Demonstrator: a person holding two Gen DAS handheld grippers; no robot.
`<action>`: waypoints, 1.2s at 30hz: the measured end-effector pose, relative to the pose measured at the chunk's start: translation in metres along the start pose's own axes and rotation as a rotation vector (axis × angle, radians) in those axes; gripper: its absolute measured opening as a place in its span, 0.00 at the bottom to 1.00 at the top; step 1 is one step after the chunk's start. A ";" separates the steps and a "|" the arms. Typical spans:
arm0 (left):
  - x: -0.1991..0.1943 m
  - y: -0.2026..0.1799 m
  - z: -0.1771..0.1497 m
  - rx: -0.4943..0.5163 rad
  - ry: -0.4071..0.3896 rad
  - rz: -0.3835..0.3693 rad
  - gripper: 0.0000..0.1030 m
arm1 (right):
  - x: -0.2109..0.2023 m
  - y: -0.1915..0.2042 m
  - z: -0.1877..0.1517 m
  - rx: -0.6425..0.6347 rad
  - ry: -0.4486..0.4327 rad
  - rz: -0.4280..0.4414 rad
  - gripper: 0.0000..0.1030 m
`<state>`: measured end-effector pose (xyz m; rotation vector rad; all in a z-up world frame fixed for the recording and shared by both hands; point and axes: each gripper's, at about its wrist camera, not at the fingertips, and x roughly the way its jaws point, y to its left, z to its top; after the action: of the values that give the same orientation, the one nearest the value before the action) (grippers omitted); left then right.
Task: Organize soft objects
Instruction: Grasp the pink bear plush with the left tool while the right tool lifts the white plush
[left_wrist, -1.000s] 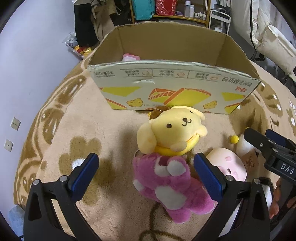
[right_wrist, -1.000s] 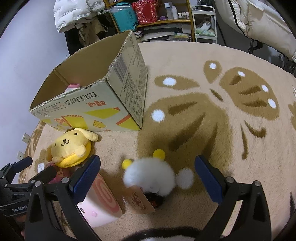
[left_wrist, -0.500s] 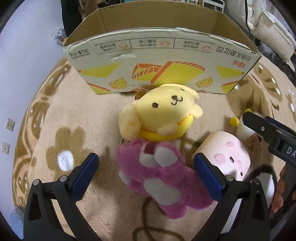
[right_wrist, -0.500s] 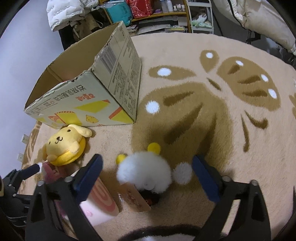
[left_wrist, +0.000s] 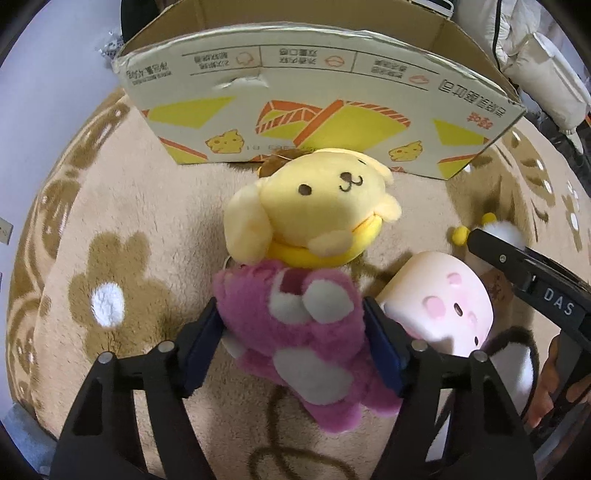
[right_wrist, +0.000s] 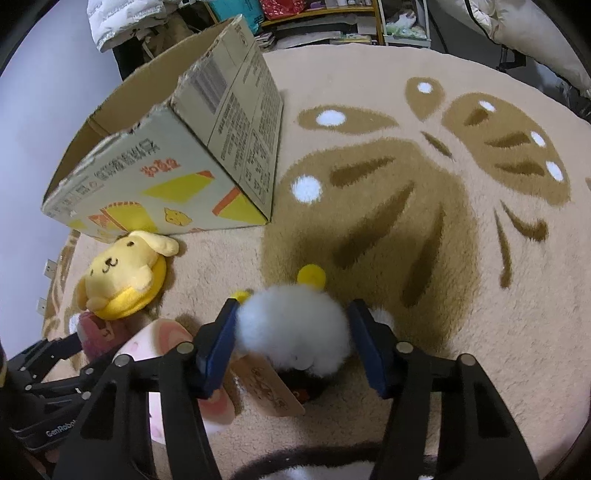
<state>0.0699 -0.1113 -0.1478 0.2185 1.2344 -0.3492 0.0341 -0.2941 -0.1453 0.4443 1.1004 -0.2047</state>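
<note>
A purple-pink plush bear (left_wrist: 295, 332) lies on the rug between the blue pads of my left gripper (left_wrist: 291, 321). The jaws are closing and both pads press its sides. A yellow dog plush (left_wrist: 314, 210) rests against the bear's top, just in front of the open cardboard box (left_wrist: 314, 92). A pale pink roll-shaped plush (left_wrist: 439, 306) lies to the right. My right gripper (right_wrist: 291, 328) is closing too, its pads against a white fluffy plush (right_wrist: 295, 317) with yellow pompoms and a paper tag (right_wrist: 269, 387).
The beige rug with brown leaf patterns (right_wrist: 406, 221) spreads wide to the right of the box (right_wrist: 166, 177). Shelves with clutter (right_wrist: 325, 14) and white padded jackets (right_wrist: 125, 22) stand beyond the rug. A lilac wall (left_wrist: 55, 74) runs along the left.
Both grippers went from wide open to narrowed onto their plush toys. The left one also sank lower over the pink bear, and the box now fills more of its view.
</note>
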 end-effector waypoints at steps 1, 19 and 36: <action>-0.001 -0.001 0.000 0.004 -0.004 0.004 0.67 | 0.001 0.001 -0.001 -0.010 0.006 -0.009 0.49; -0.023 0.001 -0.010 0.019 -0.051 0.045 0.55 | -0.004 0.031 -0.007 -0.074 -0.042 0.062 0.24; -0.062 -0.002 -0.015 0.025 -0.174 0.132 0.55 | -0.049 0.041 -0.003 -0.151 -0.193 0.148 0.22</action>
<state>0.0383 -0.0989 -0.0939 0.2837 1.0395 -0.2638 0.0248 -0.2587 -0.0923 0.3612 0.8823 -0.0325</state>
